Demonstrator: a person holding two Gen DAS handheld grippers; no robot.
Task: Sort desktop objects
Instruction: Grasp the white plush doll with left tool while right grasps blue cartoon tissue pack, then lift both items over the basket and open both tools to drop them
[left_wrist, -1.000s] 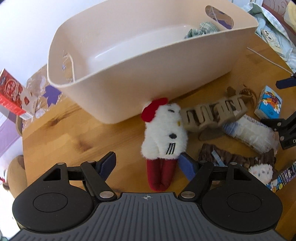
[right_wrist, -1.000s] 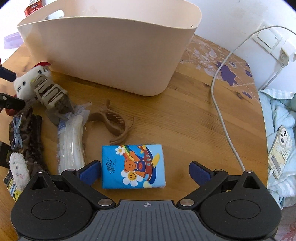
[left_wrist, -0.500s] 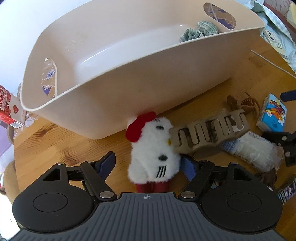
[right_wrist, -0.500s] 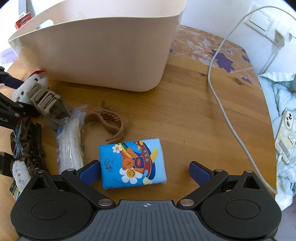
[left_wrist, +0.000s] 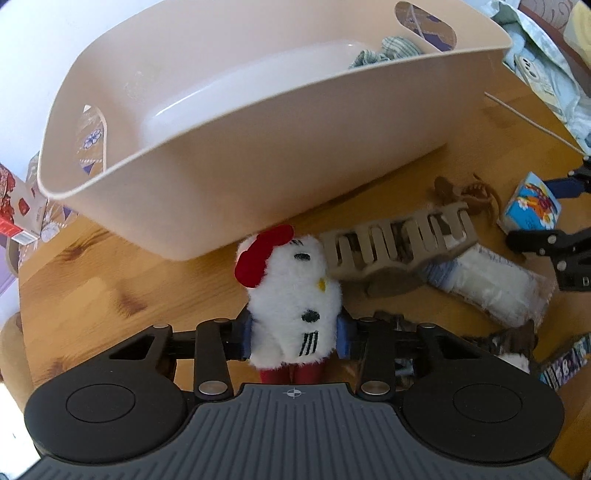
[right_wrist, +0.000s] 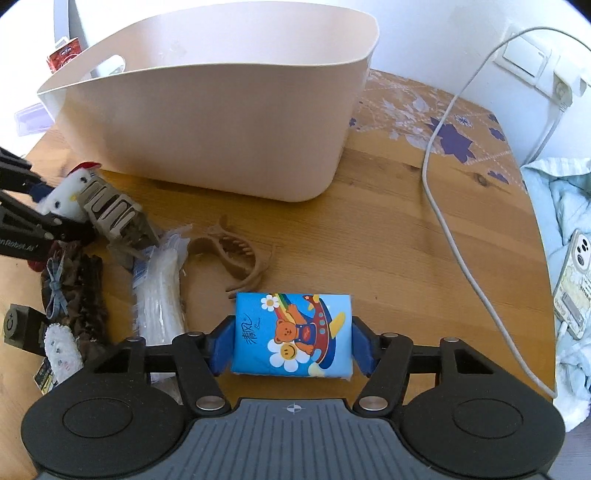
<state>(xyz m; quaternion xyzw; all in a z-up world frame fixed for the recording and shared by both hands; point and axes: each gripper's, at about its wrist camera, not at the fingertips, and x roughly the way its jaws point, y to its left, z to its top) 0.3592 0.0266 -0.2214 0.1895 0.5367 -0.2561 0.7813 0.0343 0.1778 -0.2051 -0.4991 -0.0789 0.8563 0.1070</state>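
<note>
A white plush cat (left_wrist: 295, 291) with a red bow lies on the wooden table (left_wrist: 110, 280), just in front of the beige tub (left_wrist: 258, 155). My left gripper (left_wrist: 293, 336) is closing, and its blue pads press on the plush's sides. The right wrist view shows a blue tissue pack (right_wrist: 291, 328) printed with a cartoon bear, lying flat near the table's front. My right gripper (right_wrist: 291, 345) is closing too, with its pads against the pack's two short ends. The tub (right_wrist: 221, 129) stands behind the pack, and a checked cloth (left_wrist: 384, 51) lies inside it.
Between the two grippers lie a beige hair claw (left_wrist: 402, 243), a brown hair claw (right_wrist: 240, 258), a clear-wrapped white bundle (right_wrist: 160, 295) and a brown scrunchie (right_wrist: 74, 288). A white cable (right_wrist: 443, 221) crosses the table at the right, near a phone (right_wrist: 572, 284).
Both grippers went from wide open to closed, the left on the plush cat and the right on the tissue pack. The left gripper also moved forward over the plush.
</note>
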